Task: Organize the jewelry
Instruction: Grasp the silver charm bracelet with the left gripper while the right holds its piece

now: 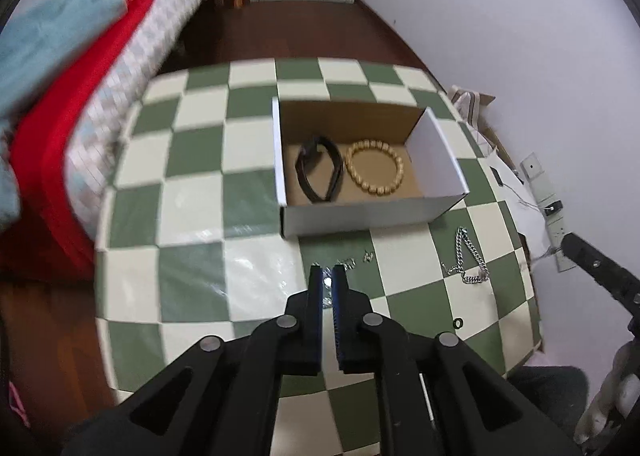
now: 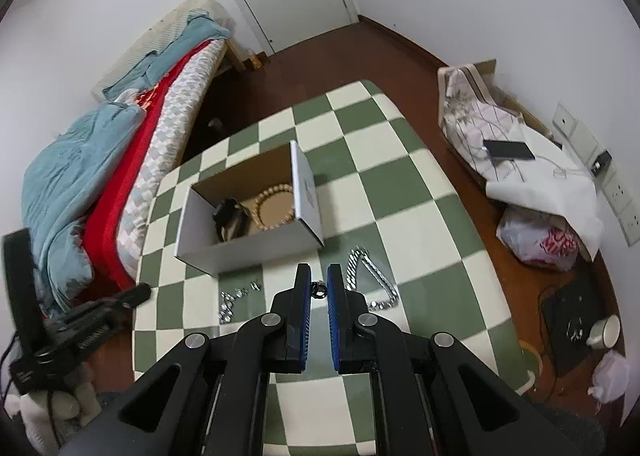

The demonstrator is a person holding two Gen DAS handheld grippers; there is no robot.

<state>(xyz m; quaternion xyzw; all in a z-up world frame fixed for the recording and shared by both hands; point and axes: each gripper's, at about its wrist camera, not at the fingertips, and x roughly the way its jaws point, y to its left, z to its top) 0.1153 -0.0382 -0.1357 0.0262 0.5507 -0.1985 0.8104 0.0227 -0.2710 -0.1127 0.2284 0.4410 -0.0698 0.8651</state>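
Note:
A white cardboard box stands on the green-and-cream checked table. It holds a black bracelet and a gold bead bracelet. A silver chain lies on the table right of the box. Small sparkly pieces lie in front of the box. My left gripper is nearly shut above the table, with a small shiny thing in the narrow gap. My right gripper is slightly open just left of the chain, with a small ring-like piece between its tips.
A small black ring lies near the table's right edge. A bed with red and blue blankets stands to the left. Bags, a phone and a cup lie on the floor to the right.

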